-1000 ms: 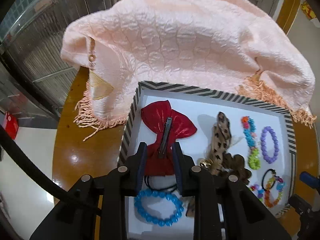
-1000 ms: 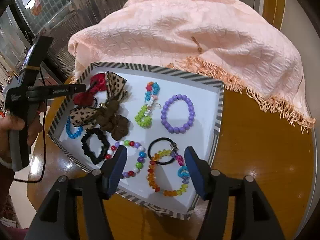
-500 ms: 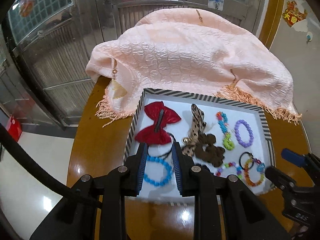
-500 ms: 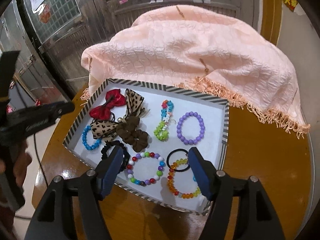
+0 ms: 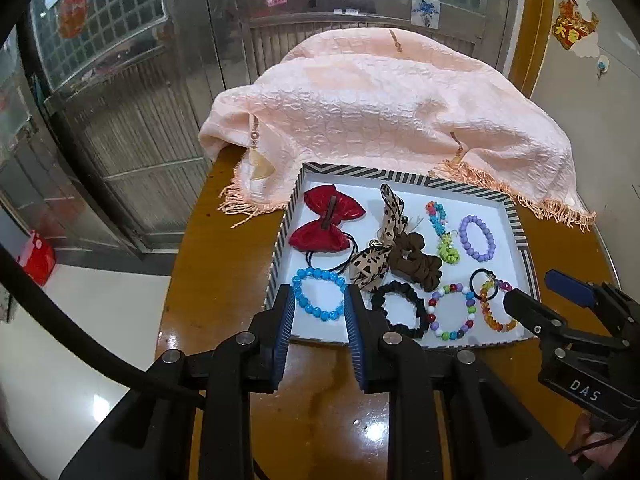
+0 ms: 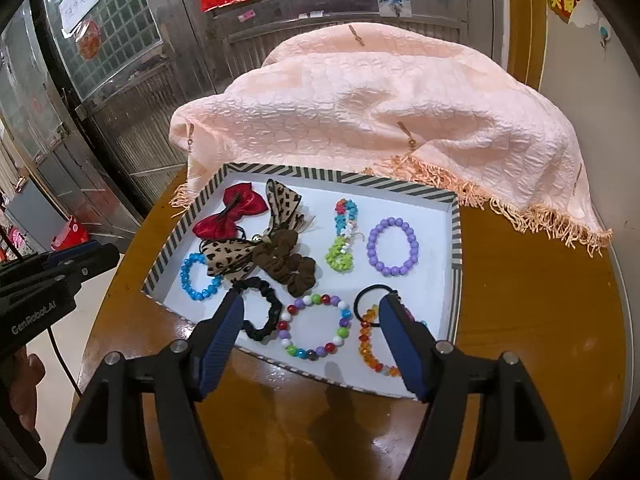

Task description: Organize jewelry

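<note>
Looking along the left claw [image 5: 319,312] first: its two blue-padded fingers [image 5: 285,332] stand a little apart with nothing between them, released, held above the near edge of the striped tray [image 5: 404,178]. The tray sits on a round wooden surface [image 5: 216,264]. Framed between the fingertips lies the blue bead bracelet [image 5: 319,293], flat on the white tray floor at the near left corner. Behind it is the red bow [image 5: 326,222], and beside that the leopard-print bow [image 5: 378,256] overlapping a brown scrunchie [image 5: 418,258]. A black scrunchie [image 5: 399,309] lies just beside the blue bracelet, then a multicolour bead bracelet [image 5: 452,312]. Toward the far right of the tray rests a purple bead bracelet [image 5: 476,238]. A peach fringed cloth [image 5: 400,120] is draped behind the tray, its fringe touching the far rim. The right claw [image 5: 548,296] enters from the right edge, over the tray's near right corner.

From the right wrist view, the right claw [image 6: 310,330] is spread wide and empty, fingers [image 6: 222,336] hanging over the tray's [image 6: 340,178] near rim. Between them lie the multicolour bead bracelet [image 6: 316,326] and part of the black scrunchie [image 6: 260,308]; an orange bead bracelet [image 6: 370,344] with a thin black hair tie [image 6: 368,300] sits just inside the right finger. The purple bead bracelet [image 6: 393,246] lies farther back, well apart from the blue bead bracelet [image 6: 198,276] on the left. The left claw [image 6: 80,260] shows at the left edge, beside the tray; whether it is released cannot be told from here.
</note>
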The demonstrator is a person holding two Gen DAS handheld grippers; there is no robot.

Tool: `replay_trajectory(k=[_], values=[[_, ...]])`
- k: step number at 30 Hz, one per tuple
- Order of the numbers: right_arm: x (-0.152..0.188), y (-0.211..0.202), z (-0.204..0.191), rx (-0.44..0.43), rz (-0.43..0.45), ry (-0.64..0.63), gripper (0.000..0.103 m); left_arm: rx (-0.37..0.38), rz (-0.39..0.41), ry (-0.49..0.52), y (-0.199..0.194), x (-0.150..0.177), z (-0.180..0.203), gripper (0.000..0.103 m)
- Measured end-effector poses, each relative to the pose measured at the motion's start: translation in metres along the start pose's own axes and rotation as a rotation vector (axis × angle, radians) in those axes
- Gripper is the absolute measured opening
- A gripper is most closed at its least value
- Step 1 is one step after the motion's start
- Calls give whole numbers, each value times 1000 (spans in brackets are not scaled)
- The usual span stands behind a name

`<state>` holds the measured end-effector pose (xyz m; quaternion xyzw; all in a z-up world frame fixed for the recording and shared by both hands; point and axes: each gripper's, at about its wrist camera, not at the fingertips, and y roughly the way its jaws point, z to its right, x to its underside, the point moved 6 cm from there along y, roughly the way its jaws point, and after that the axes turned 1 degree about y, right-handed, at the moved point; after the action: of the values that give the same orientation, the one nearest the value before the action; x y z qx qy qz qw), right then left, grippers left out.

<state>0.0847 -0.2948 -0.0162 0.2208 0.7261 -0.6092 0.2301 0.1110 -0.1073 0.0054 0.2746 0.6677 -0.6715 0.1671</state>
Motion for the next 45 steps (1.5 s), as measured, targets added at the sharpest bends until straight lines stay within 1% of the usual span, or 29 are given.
replay_trajectory(k=[7, 13, 22, 39, 45], values=[[6, -6, -1, -7, 3, 24, 76, -40, 24, 41, -14, 7, 1, 25], [7, -12, 0, 8, 16, 24, 76, -18, 5, 47, -18, 14, 4, 25], [8, -18, -3, 8, 27, 26, 77, -7, 8, 50, -22, 19, 5, 25], [11, -19, 5, 12, 13, 25, 78, -5, 22, 69, -24, 17, 18, 25], [12, -19, 11, 12, 5, 26, 78, 13, 23, 71, -23, 15, 24, 25]])
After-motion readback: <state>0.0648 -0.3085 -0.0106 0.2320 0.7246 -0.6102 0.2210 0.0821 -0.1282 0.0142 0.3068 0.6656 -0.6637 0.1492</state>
